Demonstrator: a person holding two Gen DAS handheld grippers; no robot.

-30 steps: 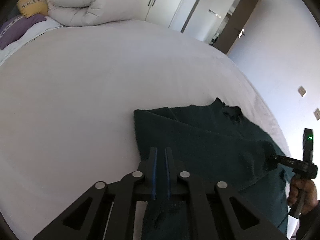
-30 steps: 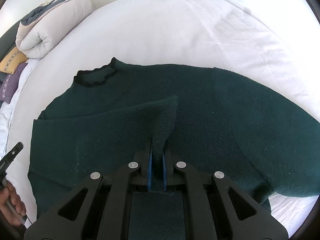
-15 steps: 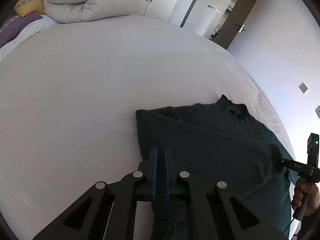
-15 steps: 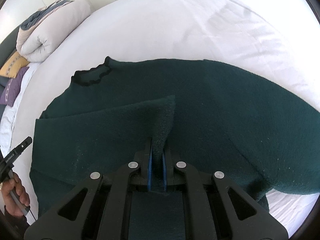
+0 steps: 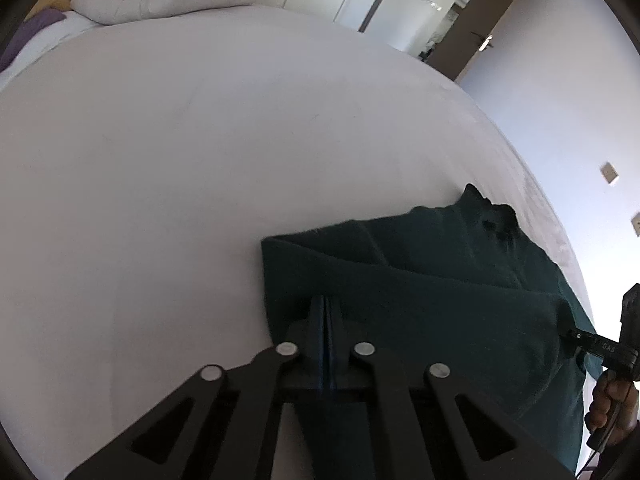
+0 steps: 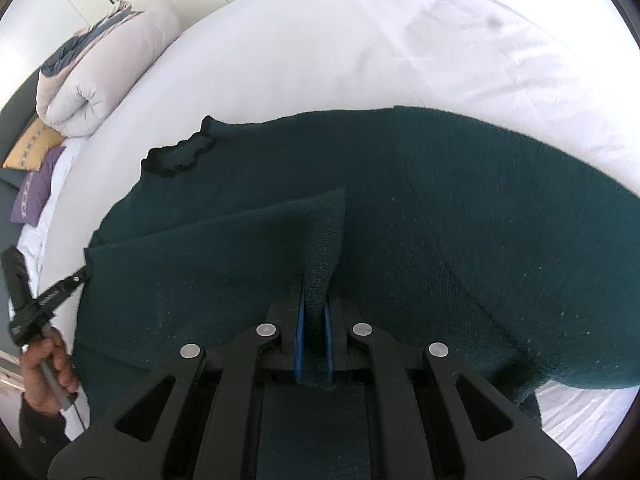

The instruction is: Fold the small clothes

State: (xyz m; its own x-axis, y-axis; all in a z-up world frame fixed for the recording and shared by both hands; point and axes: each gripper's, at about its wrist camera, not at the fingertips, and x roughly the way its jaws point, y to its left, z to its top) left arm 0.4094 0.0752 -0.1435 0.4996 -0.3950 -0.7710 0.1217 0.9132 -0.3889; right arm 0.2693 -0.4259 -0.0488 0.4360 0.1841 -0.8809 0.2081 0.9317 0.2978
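Observation:
A dark green knit sweater [image 6: 440, 208] lies on the white bed [image 6: 360, 40], its black-trimmed neck [image 6: 180, 156] toward the pillows. It also shows in the left wrist view [image 5: 420, 280]. My right gripper [image 6: 314, 292] is shut on a fold of the sweater's edge and holds it raised over the body. My left gripper [image 5: 325, 308] is shut on another part of the same edge at the left corner. The stretch of edge between the two grippers is pulled taut over the sweater.
A rolled white duvet [image 6: 100, 80] and yellow and purple pillows [image 6: 36, 172] lie at the head of the bed. White wardrobe doors and an open brown door [image 5: 480, 20] stand beyond the bed. Bare sheet [image 5: 160, 160] lies left of the sweater.
Both grippers have carried the held edge further over the sweater toward the neck. The folded flap covers more of the body than a second ago.

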